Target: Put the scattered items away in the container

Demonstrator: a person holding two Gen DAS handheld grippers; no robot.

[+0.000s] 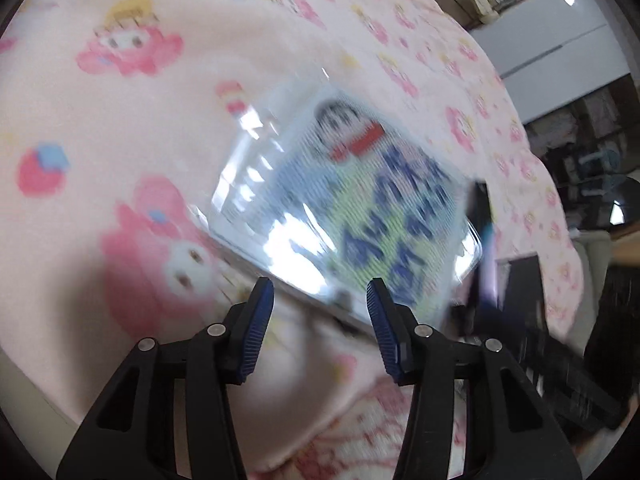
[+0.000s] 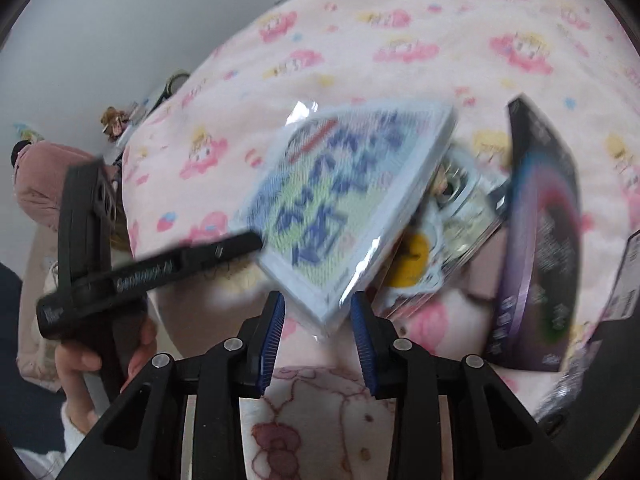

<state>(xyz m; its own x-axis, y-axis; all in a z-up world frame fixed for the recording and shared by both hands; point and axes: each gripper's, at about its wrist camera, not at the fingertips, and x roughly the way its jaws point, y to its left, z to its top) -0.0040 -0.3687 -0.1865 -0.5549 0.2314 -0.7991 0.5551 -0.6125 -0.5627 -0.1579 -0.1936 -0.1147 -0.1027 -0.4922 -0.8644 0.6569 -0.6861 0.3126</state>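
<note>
A flat packet in clear wrap (image 1: pixel 352 204), printed with a cartoon figure and blue letters on green, lies on a pink patterned blanket (image 1: pixel 120 120). My left gripper (image 1: pixel 320 300) is open just in front of its near edge. In the right wrist view the same packet (image 2: pixel 340 208) is tilted, and my right gripper (image 2: pixel 318 312) is open with the packet's near corner between its fingertips. The left gripper's black body (image 2: pixel 132 268) reaches to the packet's left edge there. Both views are blurred.
To the packet's right lie a clear-wrapped item with a yellow shape (image 2: pixel 424 256) and a dark purple box (image 2: pixel 540 248). A hand (image 2: pixel 80 356) holds the left gripper. A white cabinet (image 1: pixel 560 40) stands beyond the blanket's edge.
</note>
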